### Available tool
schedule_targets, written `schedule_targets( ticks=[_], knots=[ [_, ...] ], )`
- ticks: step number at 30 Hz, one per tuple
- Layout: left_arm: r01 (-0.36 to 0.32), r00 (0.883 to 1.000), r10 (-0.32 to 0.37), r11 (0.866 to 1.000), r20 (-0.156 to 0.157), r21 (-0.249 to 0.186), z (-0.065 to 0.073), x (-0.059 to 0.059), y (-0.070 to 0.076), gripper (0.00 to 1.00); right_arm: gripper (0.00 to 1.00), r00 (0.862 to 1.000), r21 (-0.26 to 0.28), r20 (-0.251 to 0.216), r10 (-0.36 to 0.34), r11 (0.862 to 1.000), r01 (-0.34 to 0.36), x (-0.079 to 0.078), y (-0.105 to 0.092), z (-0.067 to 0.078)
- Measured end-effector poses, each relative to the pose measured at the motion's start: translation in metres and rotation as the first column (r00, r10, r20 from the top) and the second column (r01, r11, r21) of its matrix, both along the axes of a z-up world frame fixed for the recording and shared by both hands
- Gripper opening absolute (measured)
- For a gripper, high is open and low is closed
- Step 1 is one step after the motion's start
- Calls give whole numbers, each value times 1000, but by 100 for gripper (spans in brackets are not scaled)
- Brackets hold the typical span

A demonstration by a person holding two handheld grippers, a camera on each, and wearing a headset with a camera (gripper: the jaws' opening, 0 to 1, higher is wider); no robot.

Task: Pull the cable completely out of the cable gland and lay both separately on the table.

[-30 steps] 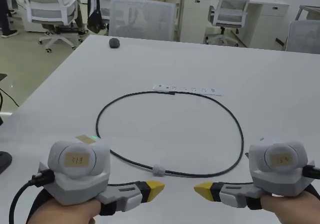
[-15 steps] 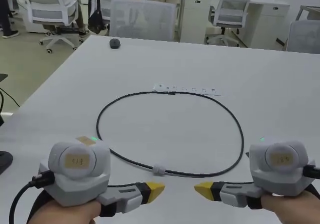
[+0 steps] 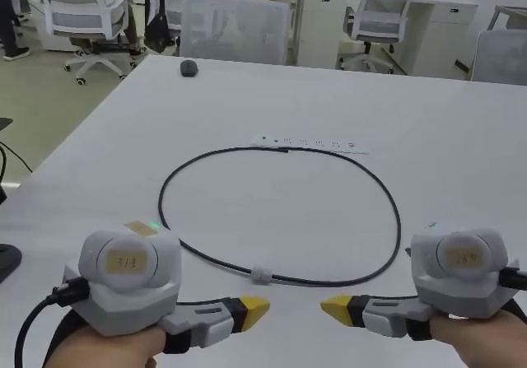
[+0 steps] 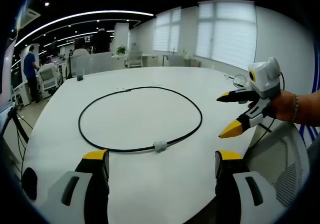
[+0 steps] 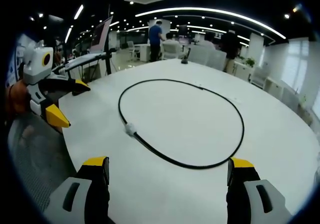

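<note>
Centrally on table [image 3: 461, 137], black cable [image 3: 159, 203] looped through grey cable gland [image 3: 262, 275].

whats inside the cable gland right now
The black cable runs through the cable gland, entering one end and leaving the other. Both lie on the table. The stretch of cable inside is hidden by the gland's body.

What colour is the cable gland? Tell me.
The cable gland is light grey, on the black cable; best in the head view.
</note>
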State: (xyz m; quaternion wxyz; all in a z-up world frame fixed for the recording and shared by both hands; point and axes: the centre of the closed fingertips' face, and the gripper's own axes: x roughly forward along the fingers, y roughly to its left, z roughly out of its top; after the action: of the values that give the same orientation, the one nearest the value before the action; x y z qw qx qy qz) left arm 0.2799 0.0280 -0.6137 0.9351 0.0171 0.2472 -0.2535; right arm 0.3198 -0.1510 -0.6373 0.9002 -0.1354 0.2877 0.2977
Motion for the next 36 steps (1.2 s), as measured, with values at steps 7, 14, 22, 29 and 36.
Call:
schedule_targets(
  ticks=[7, 14, 22, 29, 36],
  knots=[
    [2, 1000, -2, 1000, -1, 0, 0, 0, -1, 88, 99, 1000, 1, -7, -2, 1000, 2, -1, 0, -2],
    [5, 1000, -5, 1000, -2, -1, -1, 0, -2, 88, 99, 1000, -3, -13, -3, 1000, 3, -2, -2, -4],
    [6, 1000, -6, 1000, -4, 3, -2, 1, -2, 88, 99, 1000, -3, -19, -6, 1000, 6, -2, -2, -5],
    [3, 1000, -3, 1000, -2, 1, -2, 1, -1, 88, 99, 1000, -5, -21, -2, 1000, 2, -1, -1, -7],
    [3, 1000, -3, 1000, -5, 3, -3, 1, 0, 88, 99, 1000, -6, -27, 0, 1000, -1, -2, 0, -8]
  ],
)
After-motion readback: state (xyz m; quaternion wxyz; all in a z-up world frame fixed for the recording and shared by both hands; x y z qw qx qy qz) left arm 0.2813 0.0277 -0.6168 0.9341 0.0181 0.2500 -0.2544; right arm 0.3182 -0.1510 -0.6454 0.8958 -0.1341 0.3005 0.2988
